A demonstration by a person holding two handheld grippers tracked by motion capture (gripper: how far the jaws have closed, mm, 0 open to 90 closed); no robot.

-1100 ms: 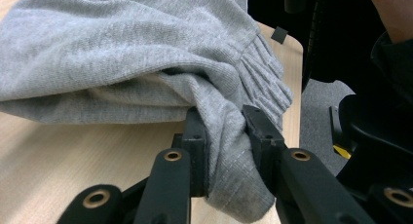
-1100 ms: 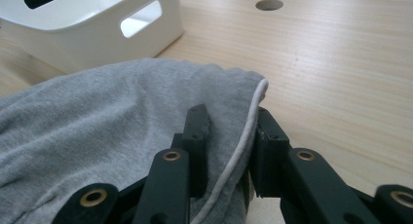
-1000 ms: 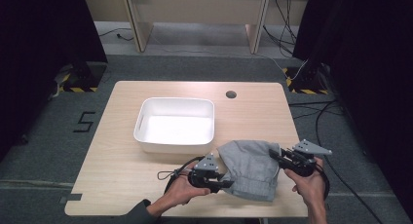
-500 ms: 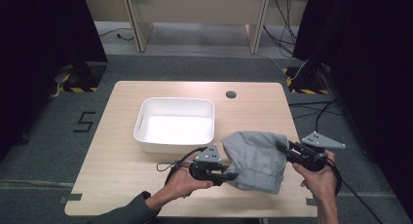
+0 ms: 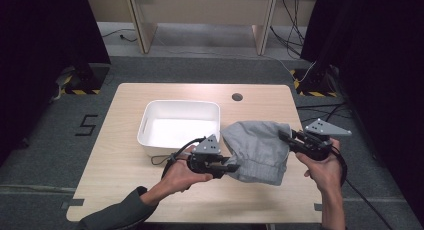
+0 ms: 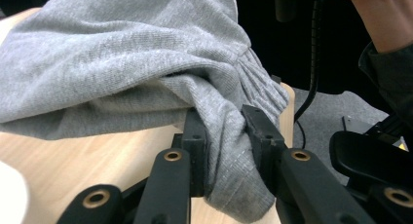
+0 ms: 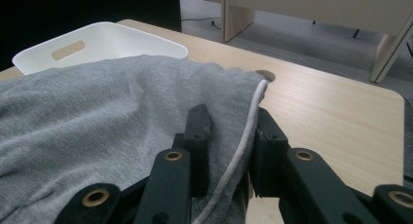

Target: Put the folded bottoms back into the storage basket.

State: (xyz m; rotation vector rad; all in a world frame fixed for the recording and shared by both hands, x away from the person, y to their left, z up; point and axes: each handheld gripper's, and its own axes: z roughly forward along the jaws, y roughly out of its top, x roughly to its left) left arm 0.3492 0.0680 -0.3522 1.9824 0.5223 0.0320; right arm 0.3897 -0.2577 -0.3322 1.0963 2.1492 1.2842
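Cloth (image 5: 257, 150) in hand: we see the grey garment pinched on both sides, left gripper (image 5: 231, 167) and right gripper (image 5: 286, 137) fingers clamped on its edges, held above the tabletop (image 5: 120, 160) beside the white bin (image 5: 150, 117). Pickup looks done; placing it likely remains.

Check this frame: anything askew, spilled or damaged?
Nothing stands out. The grey garment hangs bunched between the left claw and right claw, both shut on it; the white bin sits upright on the table.
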